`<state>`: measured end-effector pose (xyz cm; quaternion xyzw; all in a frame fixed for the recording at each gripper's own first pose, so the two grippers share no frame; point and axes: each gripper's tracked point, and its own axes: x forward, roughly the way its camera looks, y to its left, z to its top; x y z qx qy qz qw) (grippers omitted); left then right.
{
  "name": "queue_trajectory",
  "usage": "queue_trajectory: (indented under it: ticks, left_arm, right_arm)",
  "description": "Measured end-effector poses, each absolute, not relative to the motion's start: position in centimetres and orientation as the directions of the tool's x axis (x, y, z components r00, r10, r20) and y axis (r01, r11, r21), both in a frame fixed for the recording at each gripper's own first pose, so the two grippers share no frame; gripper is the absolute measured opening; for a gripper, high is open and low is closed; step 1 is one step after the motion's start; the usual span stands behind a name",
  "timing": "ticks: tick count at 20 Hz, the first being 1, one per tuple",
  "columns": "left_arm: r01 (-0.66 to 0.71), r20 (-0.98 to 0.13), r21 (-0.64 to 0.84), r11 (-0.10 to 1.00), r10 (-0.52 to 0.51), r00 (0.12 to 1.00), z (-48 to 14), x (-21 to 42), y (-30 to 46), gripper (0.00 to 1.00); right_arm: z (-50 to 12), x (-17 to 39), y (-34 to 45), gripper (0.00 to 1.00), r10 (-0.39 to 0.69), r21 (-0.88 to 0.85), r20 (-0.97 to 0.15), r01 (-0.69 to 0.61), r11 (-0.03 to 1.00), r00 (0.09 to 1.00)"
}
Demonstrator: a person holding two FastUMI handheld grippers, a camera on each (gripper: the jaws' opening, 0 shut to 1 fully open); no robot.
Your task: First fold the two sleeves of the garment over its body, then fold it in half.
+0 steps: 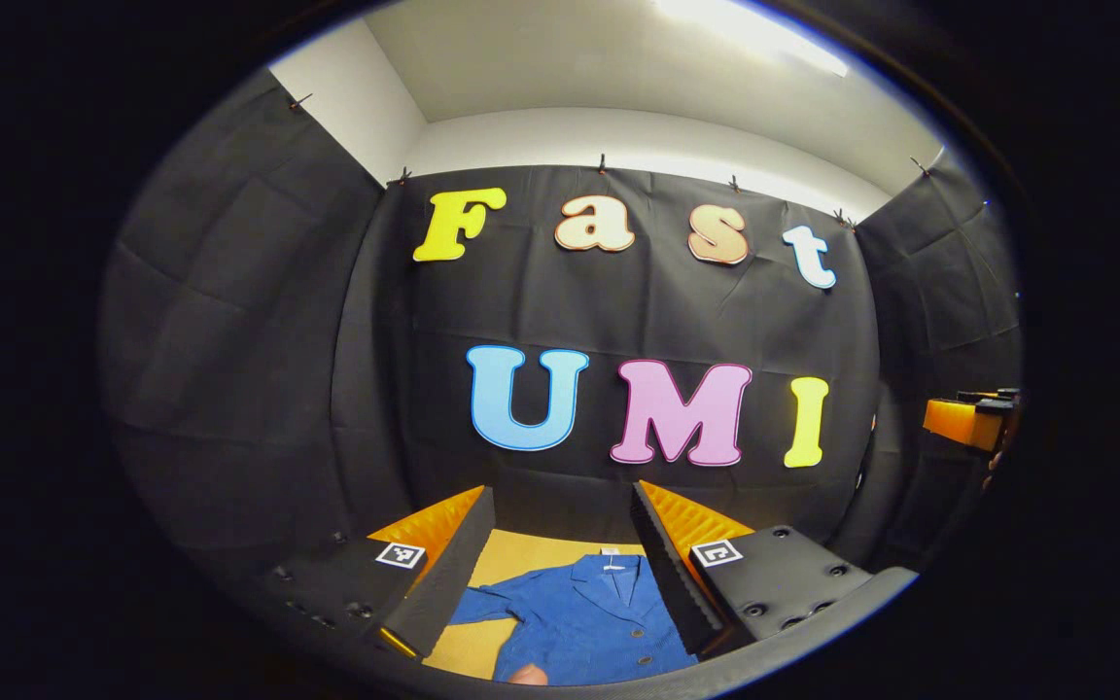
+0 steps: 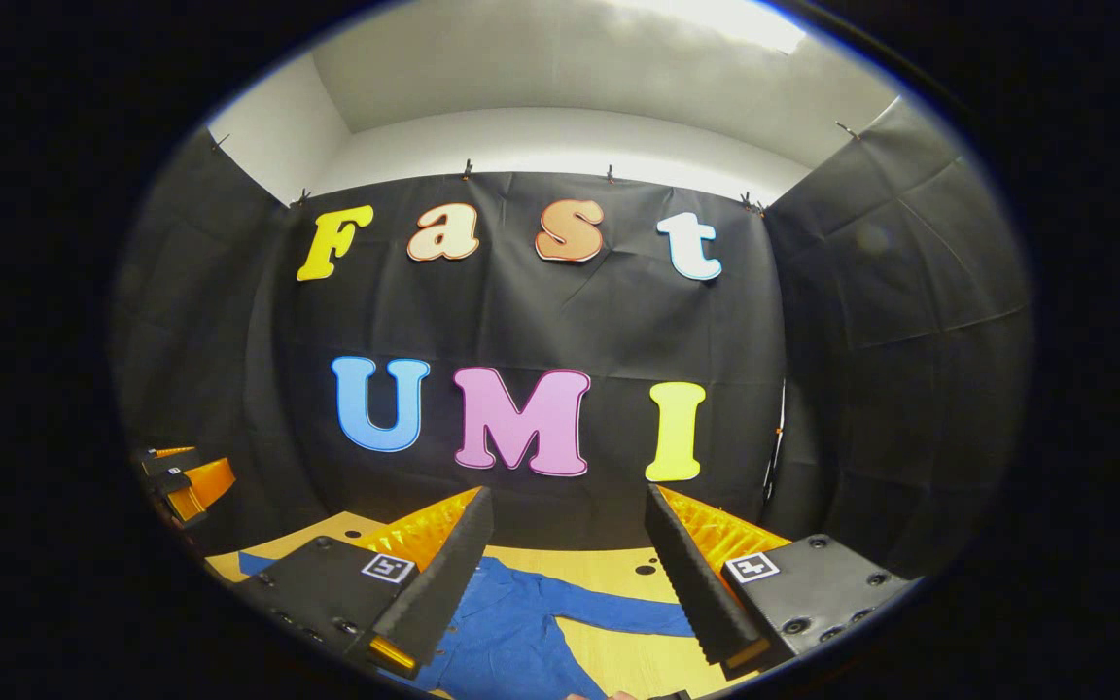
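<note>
In the left gripper view the left tool [image 1: 560,574] stands at the bottom centre of the frame with its two fingers [image 1: 443,578] spread wide apart and nothing between them. Through the gap, low in the frame, lies a blue garment [image 1: 579,622] flat on a pale wooden worktop [image 1: 511,559]. Its collar [image 1: 609,564] points toward the top of the frame, with a small white tag at the neck, and buttons run down its front. One sleeve [image 1: 482,603] stretches out toward the lower left, passing behind the finger on that side. A fingertip of the person [image 1: 528,674] shows at the very bottom edge, just below the cloth. At the right edge of this view, about mid-height, part of the right tool [image 1: 973,420] shows well above the worktop. In the right gripper view the right tool [image 2: 570,583] is likewise held open, its fingers [image 2: 701,583] well apart and gripping nothing. Between them, at the bottom centre, the garment's body [image 2: 507,632] lies on the worktop [image 2: 618,661], and one sleeve [image 2: 618,614] runs out straight toward the lower right, lying flat and unfolded. At the left edge of this view, low down, part of the left tool [image 2: 186,486] shows, held apart from the cloth.
</note>
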<state>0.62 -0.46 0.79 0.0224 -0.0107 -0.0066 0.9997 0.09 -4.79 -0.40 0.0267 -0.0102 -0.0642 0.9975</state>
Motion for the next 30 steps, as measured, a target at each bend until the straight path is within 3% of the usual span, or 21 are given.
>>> queue_trajectory:
  ticks: [1, 4, 5, 6, 9, 11, 12, 13, 25, 30]
  left_arm:
    - [0.011, 0.02, 0.048, 0.999, -0.012, 1.0, 0.7, 0.5, -0.3, 0.82]
    - [0.013, 0.006, 0.055, 0.998, -0.013, 1.0, 0.3, 0.4, -0.3, 0.82]
    - [0.01, 0.007, 0.059, 0.998, -0.011, 1.0, 0.4, 0.3, -0.1, 0.82]
    - [0.007, 0.009, 0.066, 0.998, -0.008, 1.0, 0.6, 0.2, -0.1, 0.81]
    - [0.001, 0.033, 0.11, 0.994, -0.005, 0.999, 1.5, 0.2, 0.0, 0.8]
    - [0.001, 0.053, 0.131, 0.991, -0.008, 0.999, 2.1, 0.3, 0.0, 0.8]
    - [0.003, 0.057, 0.135, 0.991, -0.01, 0.998, 2.3, 0.4, -0.1, 0.82]
    - [0.008, 0.058, 0.135, 0.991, -0.016, 0.998, 2.3, 0.5, -0.1, 0.82]
    - [-0.003, -0.044, 0.05, 0.999, 0.005, 0.999, 0.2, 2.2, 3.7, 0.8]
    - [-0.013, -0.055, 0.097, 0.995, 0.018, 0.998, -0.4, 3.4, 4.0, 0.8]
  right_arm:
    - [-0.6, 0.3, -5.3, 0.93, -0.138, 0.046, 0.011, 0.137, 0.989, 0.99]
    - [-0.6, 0.6, -7.2, 0.93, -0.177, 0.042, -0.004, 0.177, 0.983, 0.984]
    - [-0.3, 0.8, -7.7, 0.99, -0.187, 0.05, 0.0, 0.187, 0.981, 0.982]
    - [-0.1, 1.0, -8.1, 0.93, -0.197, 0.055, 0.002, 0.197, 0.979, 0.98]
    - [-0.9, 1.6, -9.1, 0.92, -0.219, 0.049, -0.026, 0.22, 0.974, 0.975]
    - [-1.6, 2.1, -9.1, 0.93, -0.214, 0.05, -0.062, 0.217, 0.975, 0.975]
    - [-1.8, 2.3, -9.0, 0.99, -0.21, 0.052, -0.078, 0.214, 0.975, 0.975]
    - [-2.0, 2.6, -9.1, 1.0, -0.21, 0.056, -0.092, 0.215, 0.975, 0.973]
    - [-0.9, 4.4, -7.4, 0.99, -0.221, -0.007, -0.049, 0.221, 0.975, 0.974]
    - [-2.8, 4.9, -8.2, 1.0, -0.248, -0.014, -0.087, 0.247, 0.969, 0.965]
